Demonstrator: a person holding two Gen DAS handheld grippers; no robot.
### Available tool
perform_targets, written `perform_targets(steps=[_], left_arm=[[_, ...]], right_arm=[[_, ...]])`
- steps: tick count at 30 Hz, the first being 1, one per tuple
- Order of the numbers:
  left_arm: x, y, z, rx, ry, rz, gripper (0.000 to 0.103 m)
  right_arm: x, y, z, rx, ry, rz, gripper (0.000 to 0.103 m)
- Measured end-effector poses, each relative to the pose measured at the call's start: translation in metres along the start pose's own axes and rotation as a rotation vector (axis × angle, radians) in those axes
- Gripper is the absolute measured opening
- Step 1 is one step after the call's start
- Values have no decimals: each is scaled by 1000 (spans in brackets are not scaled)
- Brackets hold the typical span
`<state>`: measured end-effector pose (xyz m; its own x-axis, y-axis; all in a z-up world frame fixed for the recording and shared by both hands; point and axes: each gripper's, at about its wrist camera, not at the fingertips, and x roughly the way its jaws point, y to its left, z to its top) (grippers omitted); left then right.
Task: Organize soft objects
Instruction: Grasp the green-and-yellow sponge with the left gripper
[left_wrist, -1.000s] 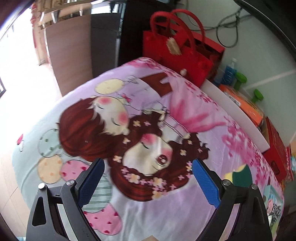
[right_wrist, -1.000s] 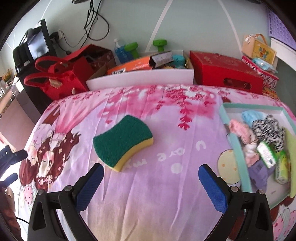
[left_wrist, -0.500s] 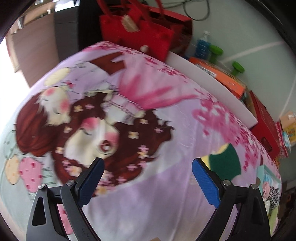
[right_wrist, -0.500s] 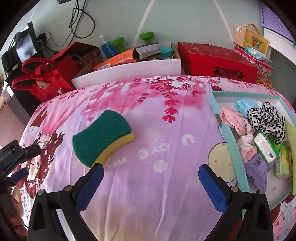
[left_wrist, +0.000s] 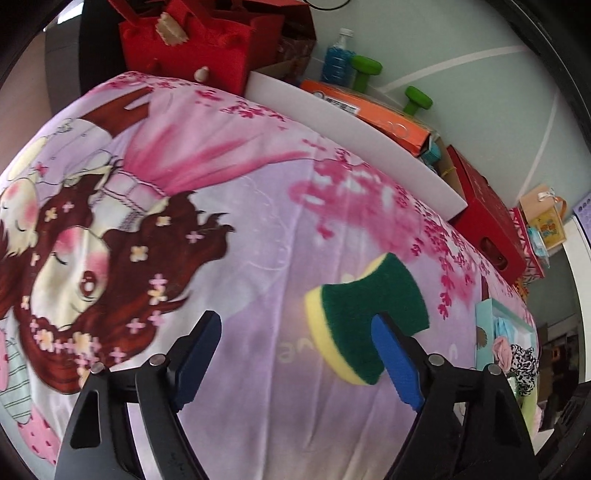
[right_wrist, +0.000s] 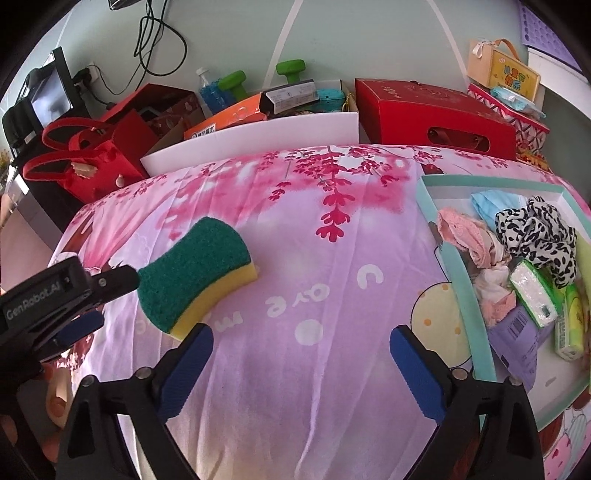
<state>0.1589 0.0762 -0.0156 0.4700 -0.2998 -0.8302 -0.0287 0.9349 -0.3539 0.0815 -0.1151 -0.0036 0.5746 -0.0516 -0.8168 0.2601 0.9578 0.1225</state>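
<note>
A green-and-yellow sponge (right_wrist: 197, 273) is lying green side up on a pink and purple cartoon blanket (right_wrist: 314, 258), in the left middle of the right wrist frame and the lower right of the left wrist frame (left_wrist: 364, 314).

The left claw (left_wrist: 291, 354) is pointing down at the blanket with its jaws closing, but they are standing well apart. Its right blue pad (left_wrist: 397, 363) is overlapping the near edge of the sponge in the frame; whether it is touching cannot be told. Most of the sponge is sitting beyond that pad rather than in the gap, and nothing is being pinched. In the right wrist frame this same claw (right_wrist: 92, 302) is coming in from the left edge, its black tip just beside the sponge's left end.

The right claw (right_wrist: 301, 356) is hanging released over bare blanket at the bottom centre of its frame, gripping nothing, with the sponge just above its left pad.

On the right of the right wrist frame a shallow teal-rimmed box (right_wrist: 443, 236) is resting on the blanket. It is holding a black-and-white spotted scrunchie (right_wrist: 535, 232), a pink lacy cloth (right_wrist: 461, 236), a pale blue cloth (right_wrist: 491, 203), a green tissue pack (right_wrist: 533, 299) and a purple packet (right_wrist: 517, 332).

Beyond the blanket's far edge a white board (right_wrist: 258, 142) is standing, with a red felt bag (right_wrist: 92, 162) at the upper left, an orange box (right_wrist: 229, 118), green dumbbells (right_wrist: 290, 68) and a red carton (right_wrist: 436, 114) along the wall.
</note>
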Motion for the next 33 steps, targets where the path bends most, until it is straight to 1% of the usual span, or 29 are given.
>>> perform_targets(steps=[2, 6, 12, 13, 14, 16, 17, 20, 27, 30, 32, 33], left_arm=[[4, -4, -1, 7, 10, -11, 68], [21, -11, -5, 7, 66, -50, 67], [25, -12, -5, -4, 68, -63, 66], [24, -12, -5, -9, 66, -63, 62], [24, -11, -5, -15, 65, -68, 54], [25, -11, -5, -39, 74, -112, 40], [25, -10, -6, -53, 80, -141, 40], [25, -13, -6, -49, 73, -129, 39], [23, -12, -5, -53, 73, -144, 33], [18, -10, -6, -54, 74, -155, 32], [17, -10, -6, -56, 78, -161, 31], [17, -10, -6, -59, 80, -162, 31]], right_arm=[[0, -1, 0, -4, 0, -3, 97], [-1, -2, 1, -7, -2, -10, 97], [-1, -4, 1, -6, -1, -13, 97], [-1, -4, 1, -5, -1, -13, 97], [-1, -5, 1, -5, -1, -13, 97], [-1, -6, 1, -4, 0, -13, 97], [-2, -6, 1, -3, 0, -11, 97], [-2, -7, 1, -1, -4, -4, 97], [-1, -5, 1, -6, 0, 4, 97], [-1, -3, 1, -10, -1, 20, 97], [-3, -3, 1, -5, -10, 46, 97], [-4, -3, 1, -1, -12, 59, 94]])
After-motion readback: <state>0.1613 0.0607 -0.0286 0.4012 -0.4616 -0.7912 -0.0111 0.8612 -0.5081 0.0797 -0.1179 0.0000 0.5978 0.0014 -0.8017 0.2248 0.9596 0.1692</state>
